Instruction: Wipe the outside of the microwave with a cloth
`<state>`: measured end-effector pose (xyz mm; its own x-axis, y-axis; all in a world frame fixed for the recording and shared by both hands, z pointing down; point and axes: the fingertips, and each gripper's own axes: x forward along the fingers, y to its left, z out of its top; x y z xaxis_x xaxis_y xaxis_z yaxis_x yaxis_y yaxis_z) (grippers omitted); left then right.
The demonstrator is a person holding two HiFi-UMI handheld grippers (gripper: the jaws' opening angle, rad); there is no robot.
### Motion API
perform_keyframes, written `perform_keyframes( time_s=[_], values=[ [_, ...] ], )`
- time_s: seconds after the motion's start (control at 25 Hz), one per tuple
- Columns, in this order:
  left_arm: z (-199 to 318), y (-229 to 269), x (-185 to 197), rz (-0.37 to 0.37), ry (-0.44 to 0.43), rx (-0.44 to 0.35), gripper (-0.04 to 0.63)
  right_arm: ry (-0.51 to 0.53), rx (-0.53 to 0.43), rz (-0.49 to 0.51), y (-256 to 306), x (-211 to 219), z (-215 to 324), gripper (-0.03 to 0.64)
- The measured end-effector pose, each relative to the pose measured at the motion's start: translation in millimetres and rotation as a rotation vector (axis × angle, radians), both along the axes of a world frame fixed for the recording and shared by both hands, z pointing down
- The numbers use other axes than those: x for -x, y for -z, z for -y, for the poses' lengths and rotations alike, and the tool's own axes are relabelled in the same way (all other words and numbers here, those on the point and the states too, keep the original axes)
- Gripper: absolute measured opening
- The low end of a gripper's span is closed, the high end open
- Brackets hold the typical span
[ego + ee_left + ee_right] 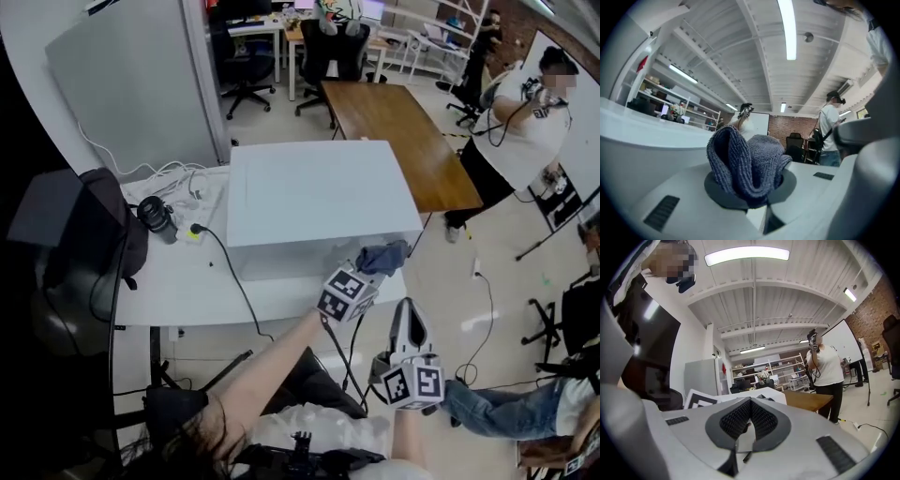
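A white microwave (pixel 314 197) stands on a white table (pixel 178 281). My left gripper (pixel 367 265) is at the microwave's front right corner, shut on a folded blue-grey cloth (pixel 384 256). In the left gripper view the cloth (pixel 747 164) bulges up out of the closed jaws, with the microwave's pale side (pixel 642 129) at the left. My right gripper (pixel 409 330) hangs lower, off the table's front edge, pointing up; its jaws meet with nothing between them (pixel 749 423).
A black cable (pixel 234 281) runs across the white table from a plug beside a dark bottle (pixel 157 217). A black bag (pixel 98 225) sits at the left. A brown table (pixel 394 131) stands behind the microwave. A person (pixel 525 112) stands at the right.
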<state>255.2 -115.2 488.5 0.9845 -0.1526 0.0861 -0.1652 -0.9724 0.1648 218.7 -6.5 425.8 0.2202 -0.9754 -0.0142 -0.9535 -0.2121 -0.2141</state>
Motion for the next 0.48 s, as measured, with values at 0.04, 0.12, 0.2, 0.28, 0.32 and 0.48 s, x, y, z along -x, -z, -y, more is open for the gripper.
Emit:
perform_keyframes(
  time_s=[0.04, 0.12, 0.2, 0.28, 0.32, 0.48],
  values=[
    [6.4, -1.3, -5.3, -0.009, 0.034, 0.026, 0.048, 0.002, -0.003, 0.002, 1.2, 3.1, -1.1, 0.018],
    [20.3, -0.1, -8.3, -0.031, 0.102, 0.081, 0.048, 0.014, -0.011, -0.002, 5.1, 7.1, -0.5, 0.018],
    [30.8, 1.7, -0.7, -0.04, 0.145, 0.115, 0.048, 0.033, -0.019, -0.006, 9.1, 9.6, 3.4, 0.018],
    [35.4, 0.9, 16.4, -0.036, 0.172, 0.106, 0.048, 0.057, -0.027, -0.004, 11.3, 12.3, 9.4, 0.018],
    [37.5, 0.1, 27.7, -0.036, 0.188, 0.095, 0.048, 0.073, -0.03, -0.003, 12.0, 14.0, 13.5, 0.018],
    [53.0, -3.4, 93.0, -0.035, 0.303, 0.067, 0.048, 0.172, -0.036, -0.003, 11.6, 26.4, 33.8, 0.018]
  ],
)
